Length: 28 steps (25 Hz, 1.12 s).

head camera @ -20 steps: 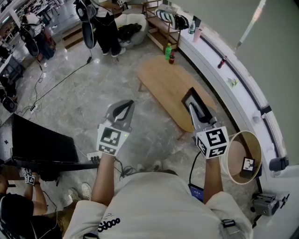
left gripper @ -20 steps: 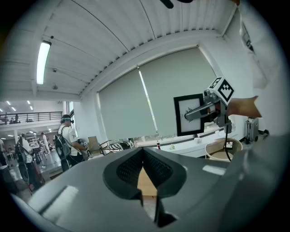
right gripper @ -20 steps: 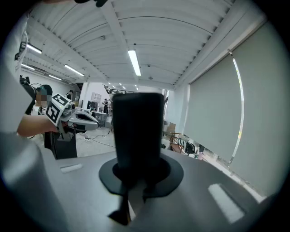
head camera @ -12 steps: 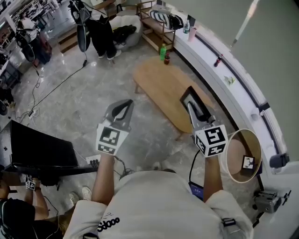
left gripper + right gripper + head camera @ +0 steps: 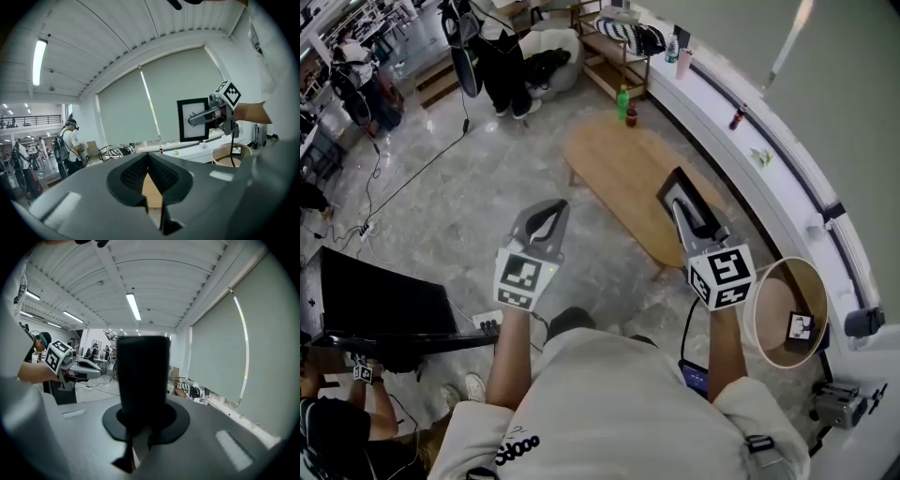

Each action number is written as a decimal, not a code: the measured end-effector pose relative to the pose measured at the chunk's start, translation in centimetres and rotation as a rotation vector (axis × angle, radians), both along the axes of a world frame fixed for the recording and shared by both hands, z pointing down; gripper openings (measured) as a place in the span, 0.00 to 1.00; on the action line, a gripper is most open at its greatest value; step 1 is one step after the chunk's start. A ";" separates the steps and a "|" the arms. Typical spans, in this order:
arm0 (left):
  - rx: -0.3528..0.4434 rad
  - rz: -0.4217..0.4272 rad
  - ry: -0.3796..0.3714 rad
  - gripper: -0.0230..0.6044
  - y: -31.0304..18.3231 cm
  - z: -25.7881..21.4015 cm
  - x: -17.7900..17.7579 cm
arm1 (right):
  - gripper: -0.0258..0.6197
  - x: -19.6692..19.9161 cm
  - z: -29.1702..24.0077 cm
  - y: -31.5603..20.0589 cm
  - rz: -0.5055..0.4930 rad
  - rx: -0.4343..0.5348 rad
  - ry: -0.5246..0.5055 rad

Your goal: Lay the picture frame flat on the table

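Right claw (image 5: 682,211) is clamped on the picture frame (image 5: 701,206). The frame's up in the air and pretty much upright, and from the head view it looks to be over the near end of the wooden tabletop (image 5: 614,159). Left claw (image 5: 546,220) is pinched together with nothing in it, hanging over the floor well left of the frame. So I'd say the grab is done, but the actual job isn't. The frame still has to come down, tip over flat and get let go.

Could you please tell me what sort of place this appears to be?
Probably an open-plan lab or office lounge: a low wooden table, cables trailing over the polished floor, and a person wearing a backpack.
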<state>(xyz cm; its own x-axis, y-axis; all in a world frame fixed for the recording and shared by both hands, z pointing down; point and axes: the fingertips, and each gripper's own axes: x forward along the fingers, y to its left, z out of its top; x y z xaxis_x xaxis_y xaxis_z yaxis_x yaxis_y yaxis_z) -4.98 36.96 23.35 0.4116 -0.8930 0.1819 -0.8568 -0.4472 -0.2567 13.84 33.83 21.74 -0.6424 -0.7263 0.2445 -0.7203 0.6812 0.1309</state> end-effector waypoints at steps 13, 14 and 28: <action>-0.016 0.073 -0.012 0.05 -8.0 2.1 0.5 | 0.06 0.8 2.0 -6.2 0.079 -0.031 0.033; -0.016 0.077 -0.008 0.05 -9.1 2.3 0.0 | 0.06 0.3 2.0 -7.1 0.085 -0.027 0.033; -0.016 0.202 0.041 0.05 -26.1 1.4 -4.0 | 0.06 -4.1 0.6 -20.7 0.205 -0.027 0.056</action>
<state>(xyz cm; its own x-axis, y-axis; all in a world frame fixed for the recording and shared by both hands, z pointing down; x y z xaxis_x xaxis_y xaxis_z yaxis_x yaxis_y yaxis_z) -8.93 10.84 24.74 0.5891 -0.7890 0.1744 -0.7592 -0.6143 -0.2150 9.70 13.12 22.37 -0.4670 -0.8330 0.2969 -0.8361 0.5252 0.1584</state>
